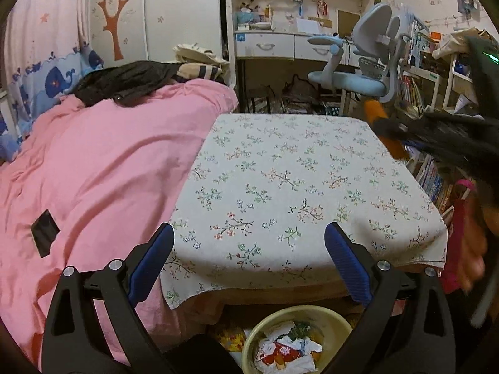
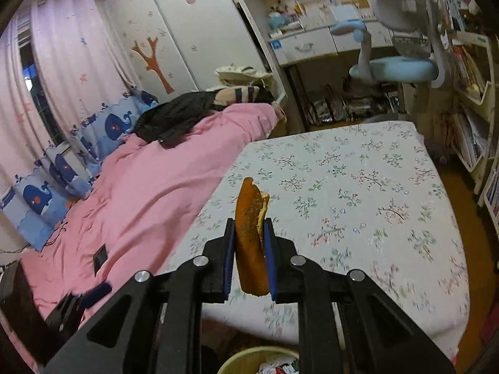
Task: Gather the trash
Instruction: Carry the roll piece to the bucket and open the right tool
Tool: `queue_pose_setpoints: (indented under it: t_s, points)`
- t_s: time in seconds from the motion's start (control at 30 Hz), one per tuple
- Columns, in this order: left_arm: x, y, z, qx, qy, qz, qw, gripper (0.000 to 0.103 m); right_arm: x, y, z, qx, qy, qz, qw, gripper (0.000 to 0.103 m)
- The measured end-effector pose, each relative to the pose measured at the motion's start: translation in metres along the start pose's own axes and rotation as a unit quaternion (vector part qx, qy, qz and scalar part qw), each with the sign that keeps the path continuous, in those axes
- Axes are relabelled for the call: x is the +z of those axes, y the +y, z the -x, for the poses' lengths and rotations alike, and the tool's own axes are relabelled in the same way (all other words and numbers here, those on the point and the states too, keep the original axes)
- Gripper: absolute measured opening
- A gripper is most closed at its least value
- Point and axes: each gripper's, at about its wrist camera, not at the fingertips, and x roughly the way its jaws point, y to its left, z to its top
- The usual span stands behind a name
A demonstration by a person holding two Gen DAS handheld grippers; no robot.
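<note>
The right tongs [image 2: 249, 249] are clenched on an orange peel [image 2: 251, 243], held upright above the floral-clothed worktop [image 2: 358, 187]. The left tongs [image 1: 249, 265] stand released and empty at the worktop's near edge. The yellow bin [image 1: 299, 339], already holding crumpled wrappers, sits on the floor just below that edge. Risk: the peel is gripped only across its middle; a hurried swing could slip it loose, dropping it short of the bin.

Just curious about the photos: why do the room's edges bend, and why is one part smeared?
Both views: the fisheye lens bows straight lines. Left wrist view: right gripper is motion-blurred, table sharp. Right wrist view: orange peel sharp, tablecloth's near edge streaked.
</note>
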Motion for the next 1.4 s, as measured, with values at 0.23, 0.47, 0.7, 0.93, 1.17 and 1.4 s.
queue_pose_setpoints:
  t_s: [0.23,0.47,0.7,0.93,1.17,1.4]
  points:
    - [0.0,-0.004,0.025,0.01,-0.016,0.003,0.9998,0.094,-0.034,0.008,0.033,0.015,-0.007,-0.005,1.0,0.018]
    - [-0.01,-0.01,0.05,0.012,-0.021,-0.003,0.9997,0.095,-0.069,0.023,0.046,0.034,0.019,-0.001,0.999,0.018]
    - [-0.016,-0.006,0.079,0.021,-0.031,-0.002,0.9993,0.095,-0.115,0.028,0.033,0.03,0.092,-0.01,0.995,0.019]
    - [-0.011,-0.003,0.106,0.028,-0.049,-0.001,0.9984,0.095,-0.143,0.033,0.012,0.009,0.166,0.004,0.986,0.049]
    - [-0.008,-0.009,0.127,0.03,-0.061,-0.012,0.9976,0.096,-0.128,0.026,0.039,-0.037,0.097,0.005,0.995,0.063]
    - [-0.002,-0.022,0.143,0.025,-0.073,-0.02,0.9968,0.096,-0.09,0.028,0.074,-0.137,-0.037,0.047,0.989,0.093]
